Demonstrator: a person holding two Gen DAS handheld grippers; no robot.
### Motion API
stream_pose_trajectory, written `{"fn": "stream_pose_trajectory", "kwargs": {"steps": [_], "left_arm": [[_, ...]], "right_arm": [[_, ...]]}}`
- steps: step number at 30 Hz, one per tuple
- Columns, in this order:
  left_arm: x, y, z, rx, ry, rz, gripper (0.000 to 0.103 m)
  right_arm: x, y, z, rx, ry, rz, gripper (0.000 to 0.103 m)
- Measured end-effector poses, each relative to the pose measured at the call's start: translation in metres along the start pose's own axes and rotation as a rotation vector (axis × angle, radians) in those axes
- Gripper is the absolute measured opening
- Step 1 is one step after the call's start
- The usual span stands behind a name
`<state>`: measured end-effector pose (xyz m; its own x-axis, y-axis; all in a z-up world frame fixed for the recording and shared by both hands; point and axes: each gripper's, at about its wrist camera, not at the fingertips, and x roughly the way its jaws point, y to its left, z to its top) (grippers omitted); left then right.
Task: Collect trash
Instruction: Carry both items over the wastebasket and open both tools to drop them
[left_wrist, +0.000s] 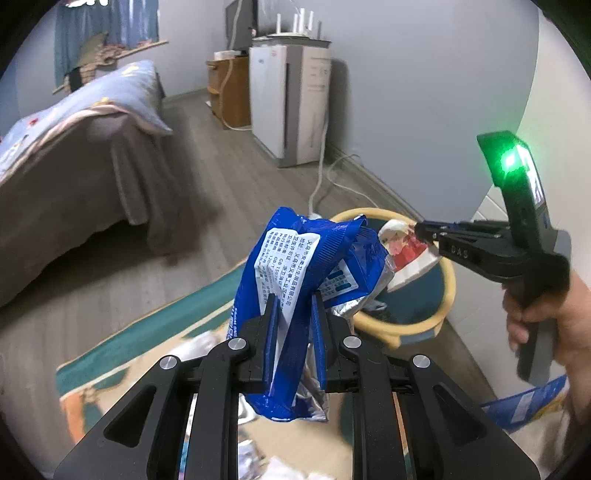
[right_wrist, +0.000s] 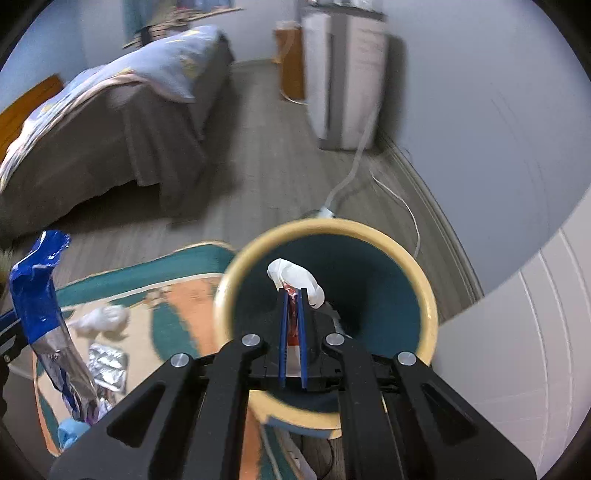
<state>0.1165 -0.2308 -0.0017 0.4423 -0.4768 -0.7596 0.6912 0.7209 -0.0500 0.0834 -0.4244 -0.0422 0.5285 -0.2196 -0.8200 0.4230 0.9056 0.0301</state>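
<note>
My left gripper (left_wrist: 293, 306) is shut on a crumpled blue foil wrapper (left_wrist: 306, 266) and holds it in the air left of the bin; the wrapper also shows in the right wrist view (right_wrist: 40, 295). My right gripper (right_wrist: 293, 295) is shut on a red and white wrapper (right_wrist: 295, 277) and holds it over the mouth of the teal bin with a yellow rim (right_wrist: 406, 258). In the left wrist view the right gripper (left_wrist: 423, 230) grips that wrapper (left_wrist: 404, 251) above the bin (left_wrist: 448, 277).
A patterned teal and orange rug (right_wrist: 177, 295) carries a crumpled white tissue (right_wrist: 103, 319), a silver foil pack (right_wrist: 107, 365) and other scraps. A bed (left_wrist: 74, 155) stands left. A white appliance (left_wrist: 288, 107) and cables (left_wrist: 321, 177) are along the wall.
</note>
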Motion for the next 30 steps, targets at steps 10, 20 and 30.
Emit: {"fn": "stream_pose_trajectory", "kwargs": {"steps": [10,20,30], "left_arm": [[0.066,-0.052,0.028,0.041,0.055,-0.064,0.019],[0.075,-0.063,0.054,0.048,0.002,-0.066,0.048],[0.050,-0.031,0.038,-0.018,-0.015,-0.042,0.073]], "right_arm": [[0.018,-0.030,-0.007,0.077,0.043,-0.007,0.005],[0.019,-0.043,-0.005,0.140,0.030,-0.019,0.007],[0.018,-0.041,-0.004,0.135,0.026,-0.020,0.052]]}}
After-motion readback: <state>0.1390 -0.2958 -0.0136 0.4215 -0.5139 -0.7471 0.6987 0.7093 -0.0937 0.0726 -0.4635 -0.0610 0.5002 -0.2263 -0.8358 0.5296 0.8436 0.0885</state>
